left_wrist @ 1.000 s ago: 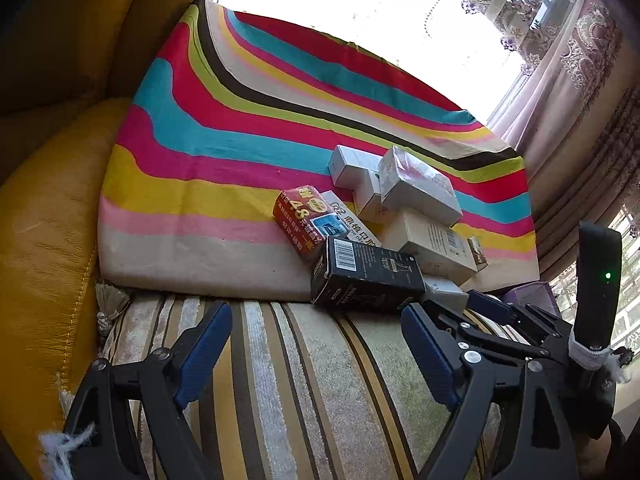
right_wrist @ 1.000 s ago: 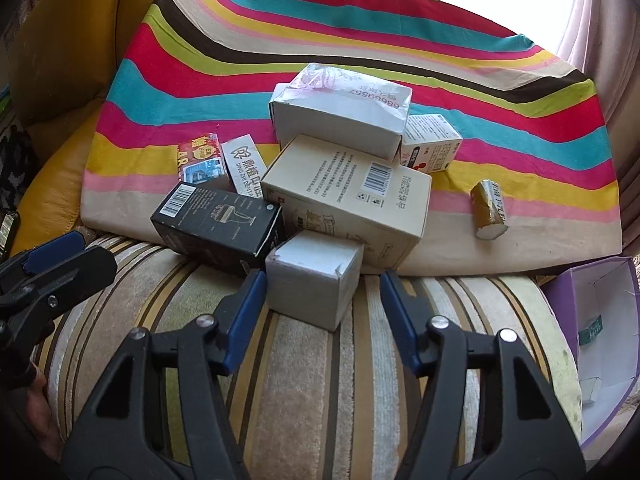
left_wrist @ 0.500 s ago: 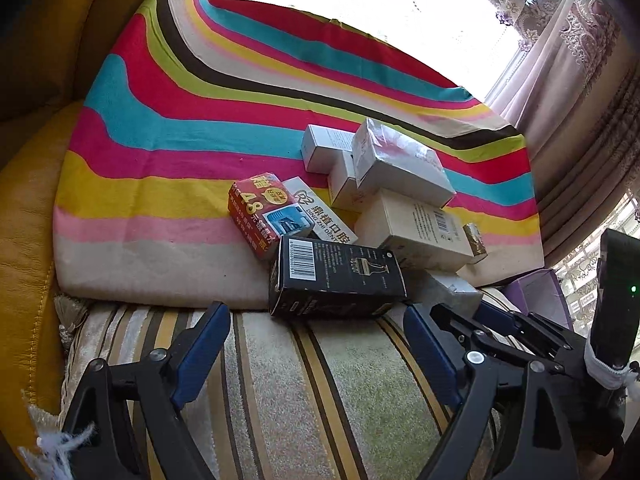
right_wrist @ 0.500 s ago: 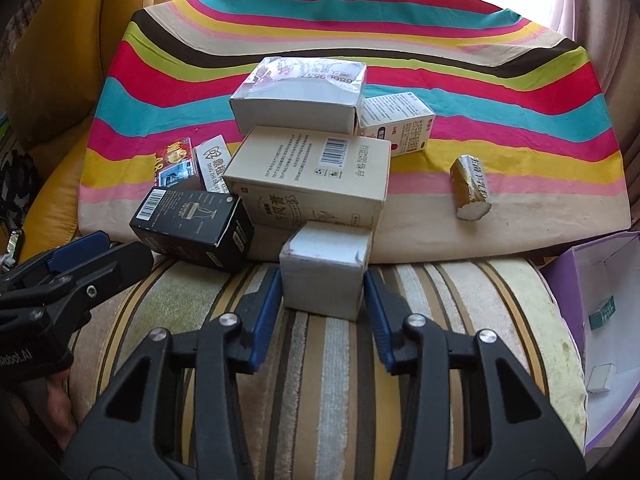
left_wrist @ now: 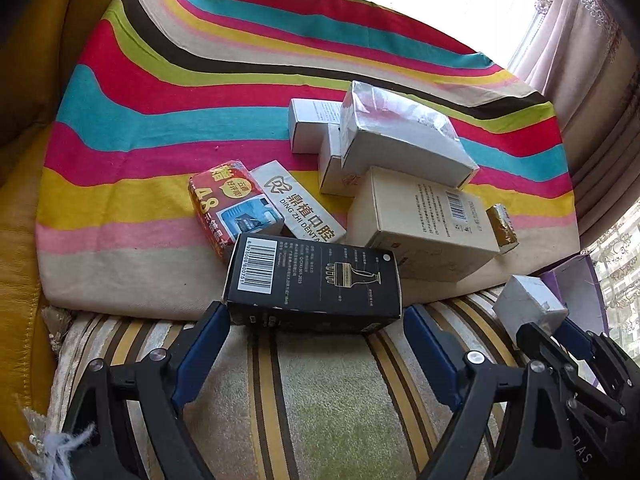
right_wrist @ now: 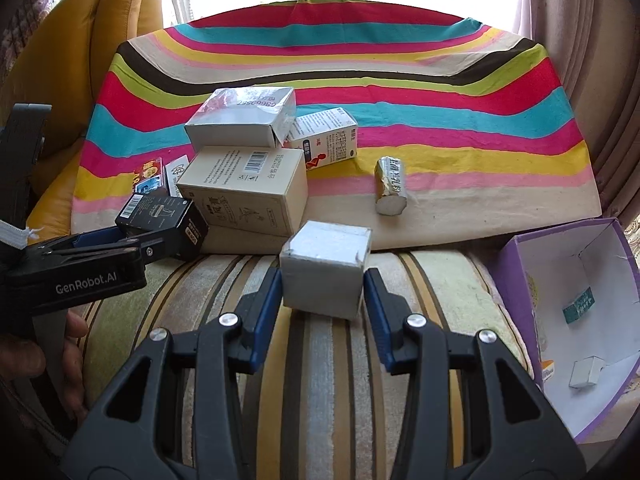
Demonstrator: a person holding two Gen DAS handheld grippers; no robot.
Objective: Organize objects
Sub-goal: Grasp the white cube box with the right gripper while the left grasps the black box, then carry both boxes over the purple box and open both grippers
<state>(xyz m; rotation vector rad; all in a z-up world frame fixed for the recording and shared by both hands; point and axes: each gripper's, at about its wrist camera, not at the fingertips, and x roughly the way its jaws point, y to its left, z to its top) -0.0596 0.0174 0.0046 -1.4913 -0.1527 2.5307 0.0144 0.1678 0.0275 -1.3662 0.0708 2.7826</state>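
Note:
A small white box (right_wrist: 324,276) sits between the blue pads of my right gripper (right_wrist: 322,292), which is shut on it just above the striped seat cushion (right_wrist: 320,380). From the left wrist view the same white box (left_wrist: 528,308) shows at the right, held by the other tool. My left gripper (left_wrist: 316,316) stands open, its fingers straddling a black box (left_wrist: 316,284) with a barcode at the cloth's front edge. The black box (right_wrist: 160,216) also appears at the left of the right wrist view.
A purple box (right_wrist: 560,264), open and holding a few small items, stands at the right. On the striped cloth (right_wrist: 440,92) lie a beige box (right_wrist: 248,192), a silver-white box (right_wrist: 240,120), a red pack (left_wrist: 232,208) and a foil roll (right_wrist: 390,186). Yellow sofa arm (left_wrist: 24,240) at left.
My right gripper closed on the small white box and carried it a little right, away from the pile. My left gripper moved forward until its open fingers flank the black box.

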